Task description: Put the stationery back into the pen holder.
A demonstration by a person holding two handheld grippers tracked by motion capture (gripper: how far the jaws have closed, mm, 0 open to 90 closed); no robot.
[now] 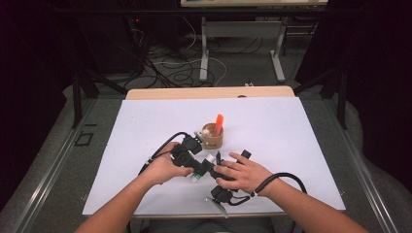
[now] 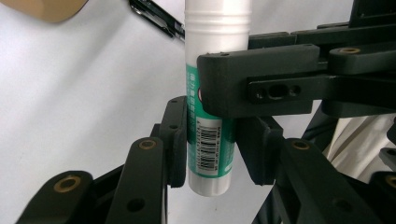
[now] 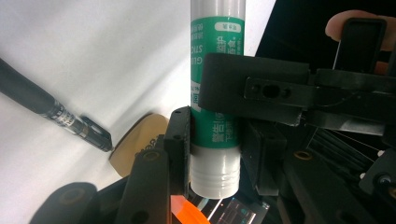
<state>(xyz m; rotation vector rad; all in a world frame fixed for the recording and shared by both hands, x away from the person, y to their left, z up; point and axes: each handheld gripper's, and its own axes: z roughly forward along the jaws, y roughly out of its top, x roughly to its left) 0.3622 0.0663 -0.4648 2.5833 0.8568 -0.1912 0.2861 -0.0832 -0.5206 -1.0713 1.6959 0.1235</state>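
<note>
Both grippers pinch one glue stick (image 2: pixel 208 140) just in front of the cup (image 1: pixel 212 137) (an orange thing pokes out): left gripper (image 2: pixel 217 144) squeezes its bottom, right gripper (image 3: pixel 215 149) its cap end.

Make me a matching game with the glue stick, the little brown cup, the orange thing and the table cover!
Things:
1. glue stick
2. brown cup
3. orange thing
4. table cover

Descriptions:
A. plain white, spread flat
B. white with a green label, between both claws
C. sticks up out of the cup
D. stands on the table cover beyond the hands

Pairs: 1-B, 2-D, 3-C, 4-A
</note>
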